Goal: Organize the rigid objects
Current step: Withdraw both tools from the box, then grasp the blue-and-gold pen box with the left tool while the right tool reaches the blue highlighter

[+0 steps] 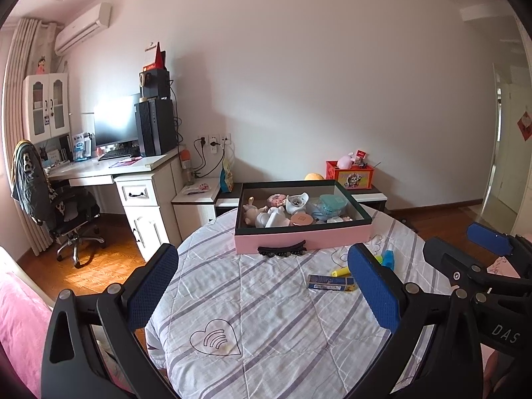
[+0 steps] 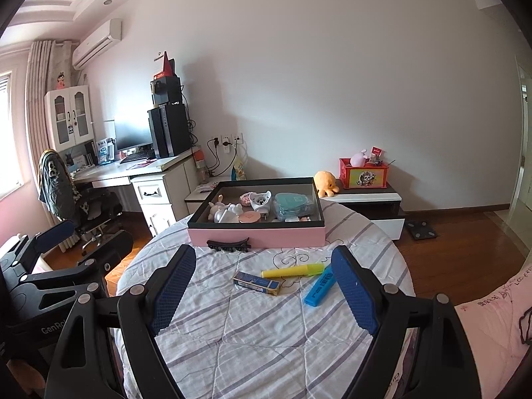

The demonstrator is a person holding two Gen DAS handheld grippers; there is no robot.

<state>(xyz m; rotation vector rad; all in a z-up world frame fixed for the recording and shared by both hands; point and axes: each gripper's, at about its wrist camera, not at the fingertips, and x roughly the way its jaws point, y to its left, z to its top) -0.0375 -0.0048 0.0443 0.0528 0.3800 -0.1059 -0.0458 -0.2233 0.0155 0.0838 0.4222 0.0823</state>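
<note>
Yellow marker (image 2: pixel 292 270), blue marker (image 2: pixel 320 286) and a small blue box (image 2: pixel 256 283) lie loose mid-table, just ahead of the right gripper (image 2: pixel 266 286), whose jaws stand wide and empty; the yellow marker's long axis runs crosswise to them. The left gripper (image 1: pixel 262 286), likewise open and empty, sits further left (the right looks the nearer hand). A black hair clip (image 2: pixel 228 245) rests against the pink tray (image 2: pixel 256 236) at the table's far edge. The round table (image 2: pixel 266 332) wears a striped quilt, in a bedroom with a desk (image 2: pixel 109 173).
</note>
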